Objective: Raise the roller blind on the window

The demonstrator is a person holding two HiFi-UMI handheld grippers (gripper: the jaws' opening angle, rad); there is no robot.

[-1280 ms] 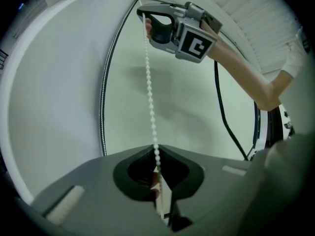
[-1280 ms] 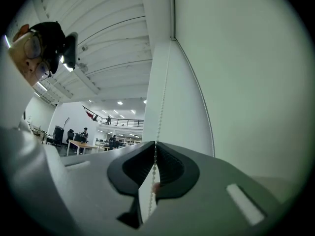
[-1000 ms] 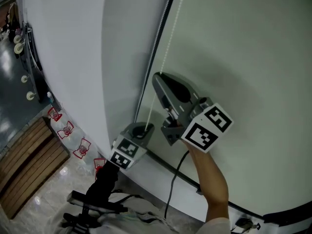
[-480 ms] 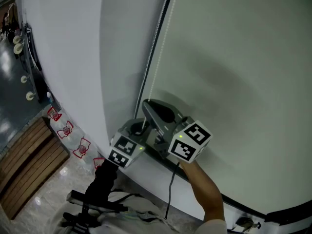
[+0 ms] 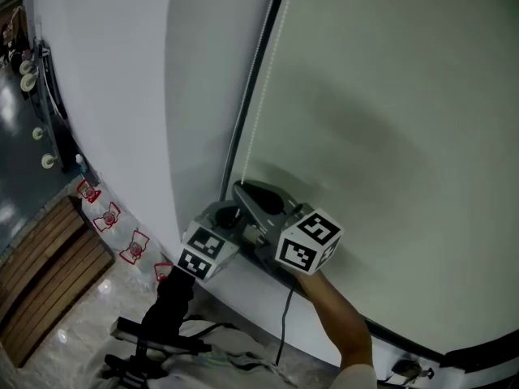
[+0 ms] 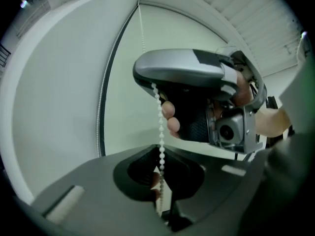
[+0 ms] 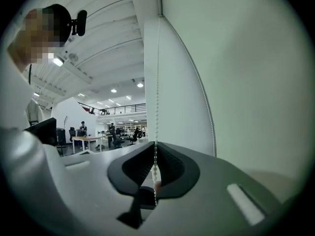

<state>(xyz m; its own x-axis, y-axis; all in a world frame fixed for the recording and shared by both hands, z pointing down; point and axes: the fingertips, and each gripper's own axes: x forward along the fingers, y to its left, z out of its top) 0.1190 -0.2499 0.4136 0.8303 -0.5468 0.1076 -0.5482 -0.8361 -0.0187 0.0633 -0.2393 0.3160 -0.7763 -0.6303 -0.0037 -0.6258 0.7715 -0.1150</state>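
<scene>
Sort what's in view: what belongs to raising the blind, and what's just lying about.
For the job:
roller blind
bead chain
left gripper
right gripper

Lying about:
wooden slats
red-marked items on the floor
black stand
office desks far off

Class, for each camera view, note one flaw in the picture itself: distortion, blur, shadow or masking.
Head view: a soft grey shadow falls on the roller blind. Left gripper view: fisheye bowing, black corners, the left tool's near body blurred. Right gripper view: bead chain sharp, mosaic patch top left.
</scene>
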